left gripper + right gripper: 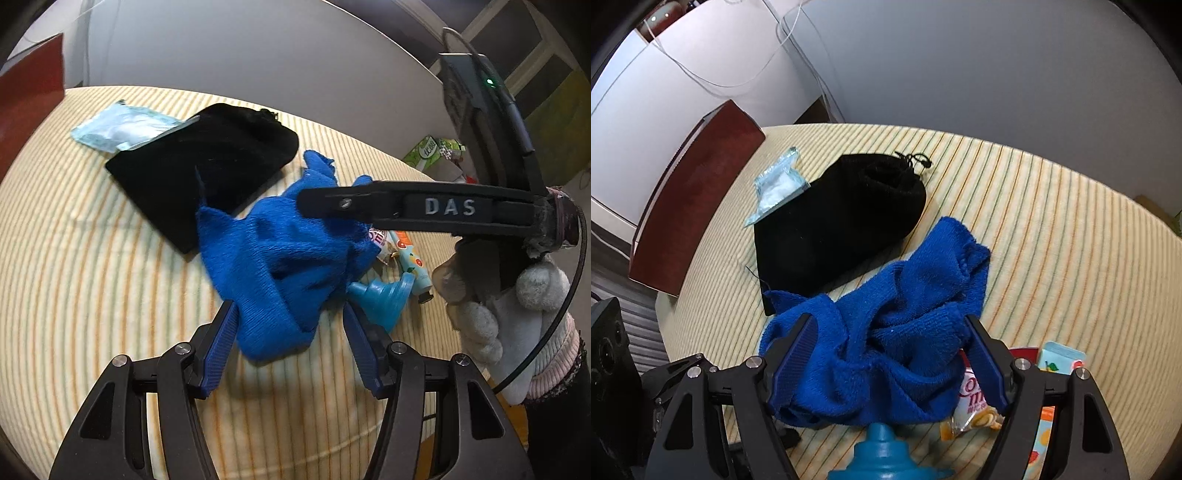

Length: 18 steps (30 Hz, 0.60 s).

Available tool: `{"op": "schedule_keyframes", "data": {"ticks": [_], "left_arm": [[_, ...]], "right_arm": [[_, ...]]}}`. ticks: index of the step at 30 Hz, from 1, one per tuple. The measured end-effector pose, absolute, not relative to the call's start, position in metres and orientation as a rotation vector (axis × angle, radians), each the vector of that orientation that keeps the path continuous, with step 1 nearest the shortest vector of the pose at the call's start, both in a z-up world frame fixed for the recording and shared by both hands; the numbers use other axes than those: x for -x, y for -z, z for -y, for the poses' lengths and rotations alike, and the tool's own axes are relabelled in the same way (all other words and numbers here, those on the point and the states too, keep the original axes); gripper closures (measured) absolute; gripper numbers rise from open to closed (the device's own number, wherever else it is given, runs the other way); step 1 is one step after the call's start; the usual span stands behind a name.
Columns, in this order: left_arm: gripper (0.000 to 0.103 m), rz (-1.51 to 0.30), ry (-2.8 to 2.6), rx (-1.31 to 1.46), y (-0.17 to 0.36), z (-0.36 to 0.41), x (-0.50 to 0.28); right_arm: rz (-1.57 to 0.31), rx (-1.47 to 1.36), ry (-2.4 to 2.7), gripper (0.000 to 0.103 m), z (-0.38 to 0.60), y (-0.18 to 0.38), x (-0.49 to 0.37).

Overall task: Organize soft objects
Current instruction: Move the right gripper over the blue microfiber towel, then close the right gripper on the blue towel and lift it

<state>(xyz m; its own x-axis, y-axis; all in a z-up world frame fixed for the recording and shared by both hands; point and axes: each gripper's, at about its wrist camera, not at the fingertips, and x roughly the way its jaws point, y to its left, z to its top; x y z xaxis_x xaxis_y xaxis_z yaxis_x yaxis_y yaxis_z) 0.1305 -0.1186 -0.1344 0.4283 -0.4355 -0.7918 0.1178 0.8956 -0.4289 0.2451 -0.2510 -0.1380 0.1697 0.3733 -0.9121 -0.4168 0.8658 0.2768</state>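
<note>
The left gripper [290, 332] stands wide, its two blue-padded fingers [221, 347] spread on either side of the near end of a crumpled blue towel [273, 266], and the pads do not press the cloth. The towel lies heaped on the striped counter [92, 295], its near corner reaching down between those fingers and its far end running up to the right. The right gripper [890, 354] is also spread wide over the same blue towel [886, 332], which fills the gap between its fingers [796, 354]; whether either pad touches the cloth I cannot tell. In the left wrist view this right gripper [317, 201] comes in from the right as a dark bar marked DAS, held in a fuzzy gloved hand [509, 299], its tip above the far part of the towel. Just to the far left of the towel, and partly under its edge, lies a black drawstring pouch [207, 162], and a pale blue packet [118, 127] rests against the pouch's far left side. To the right of the towel, a blue funnel [384, 295] lies just beside the cloth, with a snack wrapper [975, 402] and a small patterned tube [415, 262] close behind it. A dark red chair back [694, 199] stands at the counter's left edge.
</note>
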Motion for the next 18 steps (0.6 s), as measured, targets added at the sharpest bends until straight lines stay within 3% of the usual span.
{"op": "schedule_keyframes", "data": {"ticks": [3,7,9,13,18], "left_arm": [[0.045,-1.070,0.363,0.329,0.136,0.124,-0.135],[0.048,-1.062,0.372,0.331,0.140,0.129,-0.142],[0.060,-1.064,0.372,0.341,0.142,0.130,-0.145],[0.070,-1.065,0.377,0.338,0.145,0.129,-0.146],[0.080,-1.047,0.392,0.346,0.141,0.127,-0.147]], "right_arm": [[-1.293,0.033,-0.584,0.029,0.248,0.142,-0.244],[-1.302,0.058,-0.618,0.044,0.238,0.143,-0.239],[-1.308,0.053,-0.625,0.053,0.236,0.144,-0.238],[-1.313,0.009,-0.630,0.068,0.239,0.143,-0.237],[-1.310,-0.019,-0.645,0.079,0.238,0.136,-0.230]]}}
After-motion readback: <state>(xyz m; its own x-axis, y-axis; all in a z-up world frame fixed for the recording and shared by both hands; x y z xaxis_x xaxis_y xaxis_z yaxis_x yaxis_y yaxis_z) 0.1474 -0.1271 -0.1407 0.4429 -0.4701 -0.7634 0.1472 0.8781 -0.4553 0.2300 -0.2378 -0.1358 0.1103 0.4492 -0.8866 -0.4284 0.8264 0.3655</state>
